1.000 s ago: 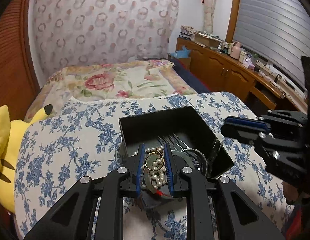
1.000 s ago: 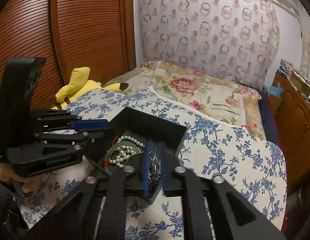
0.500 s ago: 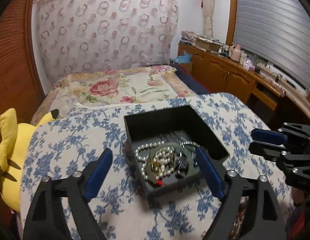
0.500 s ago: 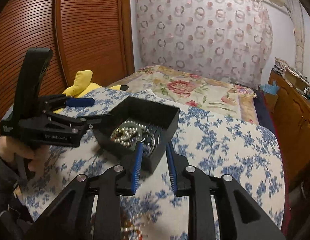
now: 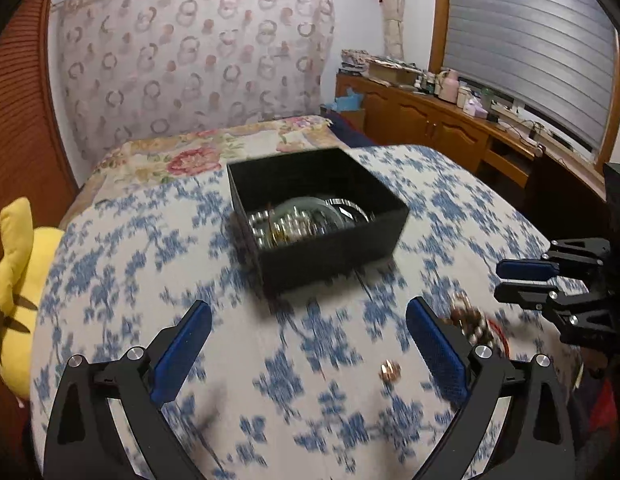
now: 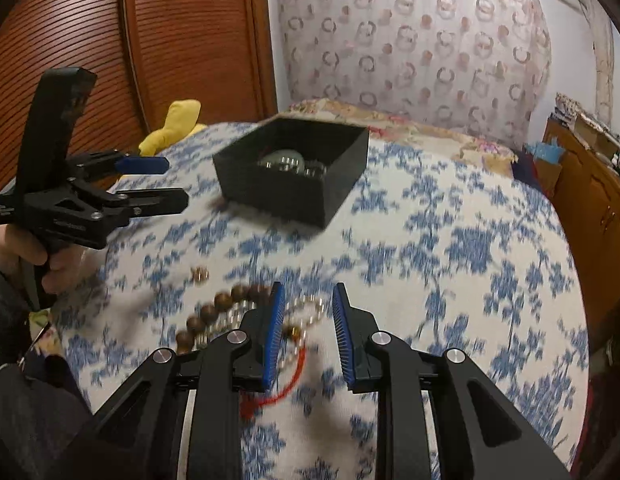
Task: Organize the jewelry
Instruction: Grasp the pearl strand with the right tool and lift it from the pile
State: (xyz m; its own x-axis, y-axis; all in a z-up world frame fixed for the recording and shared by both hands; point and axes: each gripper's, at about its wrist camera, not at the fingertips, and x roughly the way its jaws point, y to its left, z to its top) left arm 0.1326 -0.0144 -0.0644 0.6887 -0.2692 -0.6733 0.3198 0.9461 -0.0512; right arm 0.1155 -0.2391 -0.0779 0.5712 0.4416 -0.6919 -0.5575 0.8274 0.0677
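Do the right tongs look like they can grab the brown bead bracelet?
Probably yes. The right tongs hang just over the brown bead bracelet on the flowery cloth, partly open, nothing between them. The left tongs and black box stay clear.

Black box (image 5: 330,256), blue-flowered white cloth (image 5: 109,280)

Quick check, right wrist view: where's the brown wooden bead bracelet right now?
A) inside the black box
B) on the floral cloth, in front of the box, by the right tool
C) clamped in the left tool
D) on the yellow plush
B: the brown bead bracelet lies on the floral cloth, well short of the black box, just left of the right tool, whose pads do not touch it.
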